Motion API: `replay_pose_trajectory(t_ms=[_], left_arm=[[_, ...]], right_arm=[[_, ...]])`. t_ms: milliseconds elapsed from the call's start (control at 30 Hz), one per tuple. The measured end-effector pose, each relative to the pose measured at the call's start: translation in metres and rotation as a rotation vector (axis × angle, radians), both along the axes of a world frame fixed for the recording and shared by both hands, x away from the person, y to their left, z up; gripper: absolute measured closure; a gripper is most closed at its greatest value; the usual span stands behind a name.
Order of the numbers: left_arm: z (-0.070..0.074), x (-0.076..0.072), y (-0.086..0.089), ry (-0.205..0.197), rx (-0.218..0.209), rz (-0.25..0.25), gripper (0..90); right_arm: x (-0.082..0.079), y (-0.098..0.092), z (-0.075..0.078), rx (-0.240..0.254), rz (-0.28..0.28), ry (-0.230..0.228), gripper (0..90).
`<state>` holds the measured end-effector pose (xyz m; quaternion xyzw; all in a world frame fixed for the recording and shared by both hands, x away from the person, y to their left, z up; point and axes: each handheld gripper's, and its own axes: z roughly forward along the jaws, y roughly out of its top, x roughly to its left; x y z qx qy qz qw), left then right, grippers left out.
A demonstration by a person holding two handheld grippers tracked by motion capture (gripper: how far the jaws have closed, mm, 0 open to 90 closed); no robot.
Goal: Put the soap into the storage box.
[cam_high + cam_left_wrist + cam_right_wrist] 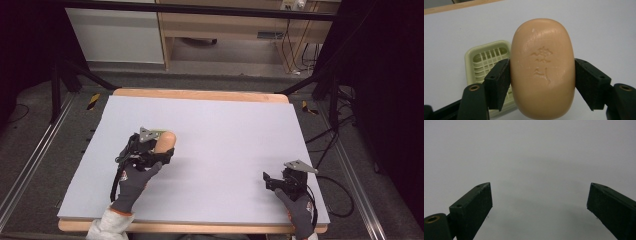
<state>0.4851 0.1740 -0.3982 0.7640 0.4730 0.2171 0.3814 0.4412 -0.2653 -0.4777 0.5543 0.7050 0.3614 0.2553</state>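
Grey matting [225,140] covers the wooden table, left half busy, right half bare. Over on the left, the left gripper [159,150] is clamped on a peach soap bar [542,67], held above a pale green soap dish [484,62]. Near the front right corner, the right gripper [272,181] rests with jaws spread wide apart.

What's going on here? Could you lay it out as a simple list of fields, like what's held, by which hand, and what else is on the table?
Held item: bar of soap, tan, oval, with a stamped mark
Held by: left gripper, jaws pressed on the bar's two sides
Nearby item: soap dish, pale green, slotted, lying behind the bar
Right gripper: jaws wide apart, nothing between them, low over the table
Surface: pale grey board on a wooden table
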Motion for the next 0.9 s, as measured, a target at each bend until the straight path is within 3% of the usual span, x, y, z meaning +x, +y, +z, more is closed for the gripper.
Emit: replay_pose_trajectory(t_ms=[900], left_arm=[[-0.003, 0.026, 0.015, 0.004, 0.0, 0.065, 31.5]], right_arm=[[0.0, 0.0, 0.0, -0.001, -0.001, -0.001, 6.5]])
